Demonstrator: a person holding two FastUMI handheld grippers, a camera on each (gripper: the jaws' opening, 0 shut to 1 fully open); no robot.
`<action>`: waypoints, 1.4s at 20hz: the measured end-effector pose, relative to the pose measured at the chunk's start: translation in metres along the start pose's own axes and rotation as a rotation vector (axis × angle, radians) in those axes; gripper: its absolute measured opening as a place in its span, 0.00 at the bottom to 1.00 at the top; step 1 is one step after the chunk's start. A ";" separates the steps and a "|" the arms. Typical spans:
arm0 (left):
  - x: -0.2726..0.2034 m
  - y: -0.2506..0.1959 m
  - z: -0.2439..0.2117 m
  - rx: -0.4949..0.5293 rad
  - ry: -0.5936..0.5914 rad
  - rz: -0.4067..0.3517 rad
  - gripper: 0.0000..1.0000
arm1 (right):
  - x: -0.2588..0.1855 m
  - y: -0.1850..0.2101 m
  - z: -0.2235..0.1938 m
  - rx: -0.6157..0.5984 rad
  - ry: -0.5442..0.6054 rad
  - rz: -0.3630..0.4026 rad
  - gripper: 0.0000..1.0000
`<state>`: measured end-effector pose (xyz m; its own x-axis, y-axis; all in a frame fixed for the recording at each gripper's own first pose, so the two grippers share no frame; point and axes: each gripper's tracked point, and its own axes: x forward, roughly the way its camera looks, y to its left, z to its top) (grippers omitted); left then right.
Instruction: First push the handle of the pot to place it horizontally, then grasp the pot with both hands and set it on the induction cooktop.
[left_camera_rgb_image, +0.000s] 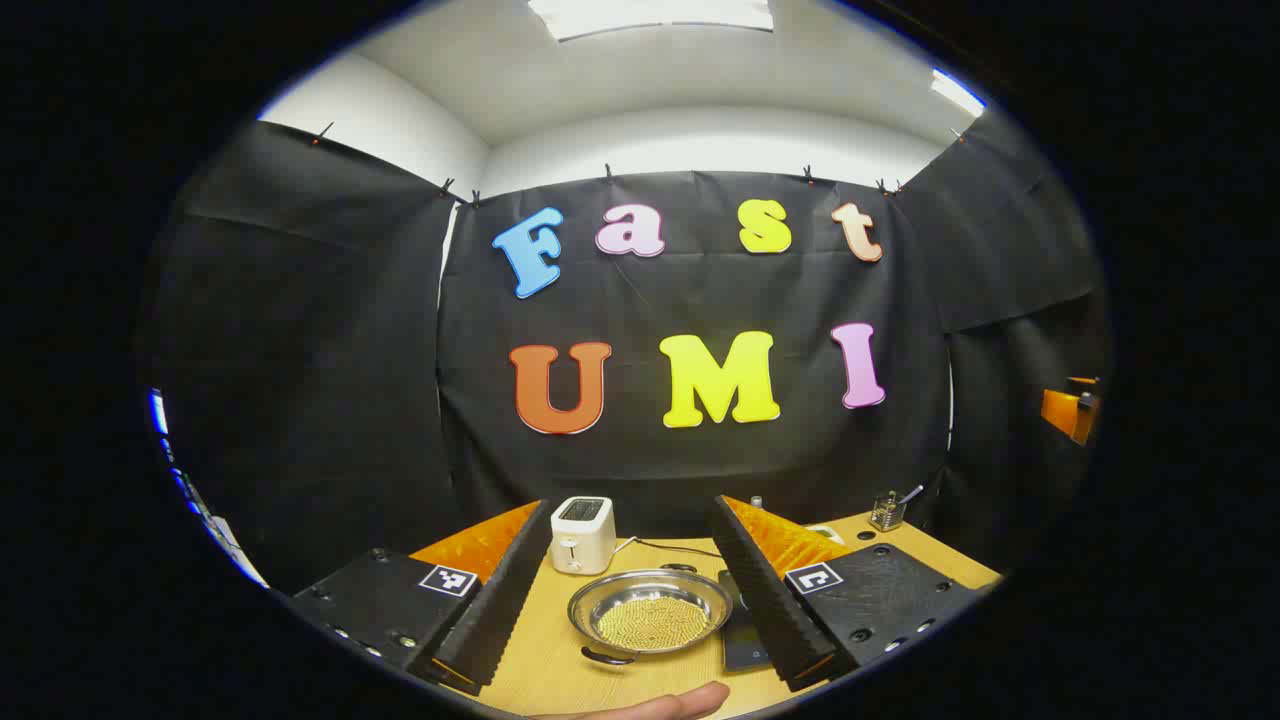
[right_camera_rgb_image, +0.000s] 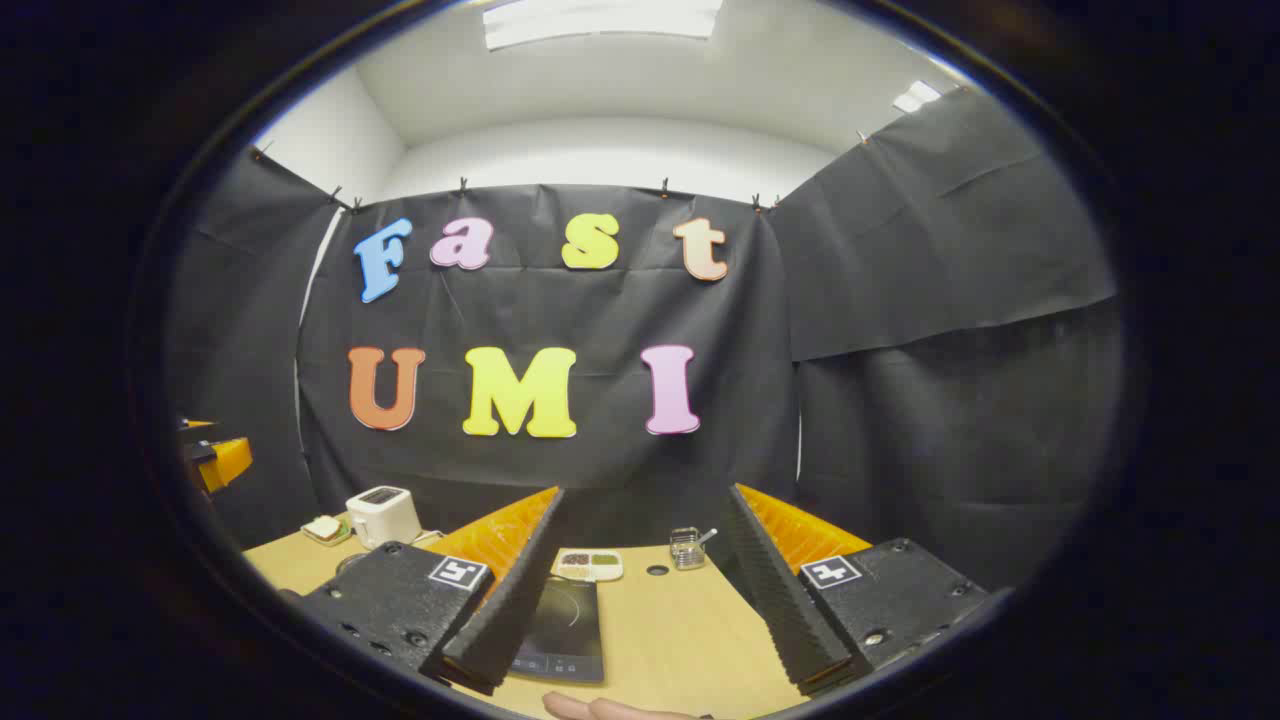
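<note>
A fingertip (left_camera_rgb_image: 690, 703) shows at the very bottom edge of the left gripper view, and just beyond it the left gripper (left_camera_rgb_image: 630, 600) hangs with its jaws spread wide and nothing between them. Framed in that gap sits the pot (left_camera_rgb_image: 651, 612), a shallow steel one on the table (left_camera_rgb_image: 540, 660), which suggests the gripper is lined up for an approach rather than a grasp. One loop handle (left_camera_rgb_image: 607, 656) of the pot points toward the camera, so the push to turn it sideways looks not yet done. The pot holds a bed of small yellowish grains. The induction cooktop (right_camera_rgb_image: 562, 625) lies just beside the pot, on its right, flat, dark and bare. Behind the pot stands a white toaster (left_camera_rgb_image: 583, 534). In the right gripper view the right gripper (right_camera_rgb_image: 645, 610) is likewise spread and empty, with the cooktop by its left finger. Well behind the cooktop are a divided dish (right_camera_rgb_image: 589, 565) of reddish and green bits, and a small clear container (right_camera_rgb_image: 686, 548), contents unclear
</note>
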<state>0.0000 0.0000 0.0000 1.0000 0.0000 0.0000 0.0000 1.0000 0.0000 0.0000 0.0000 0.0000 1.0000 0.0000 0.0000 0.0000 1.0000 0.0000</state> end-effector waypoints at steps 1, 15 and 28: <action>-0.001 0.001 0.001 -0.006 -0.006 -0.003 0.96 | 0.000 0.001 0.000 0.001 0.000 0.002 0.99; 0.000 -0.004 -0.009 -0.023 0.017 -0.038 0.96 | 0.004 0.004 -0.005 -0.016 -0.009 0.021 0.98; 0.030 -0.011 -0.055 -0.030 0.113 -0.044 0.68 | 0.009 0.005 -0.021 -0.021 0.022 0.026 0.99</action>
<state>0.0299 -0.0107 -0.0555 0.9927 -0.0455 -0.1120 0.0422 0.9986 -0.0321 0.0089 0.0053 -0.0212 0.9994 0.0257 -0.0220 -0.0261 0.9994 -0.0205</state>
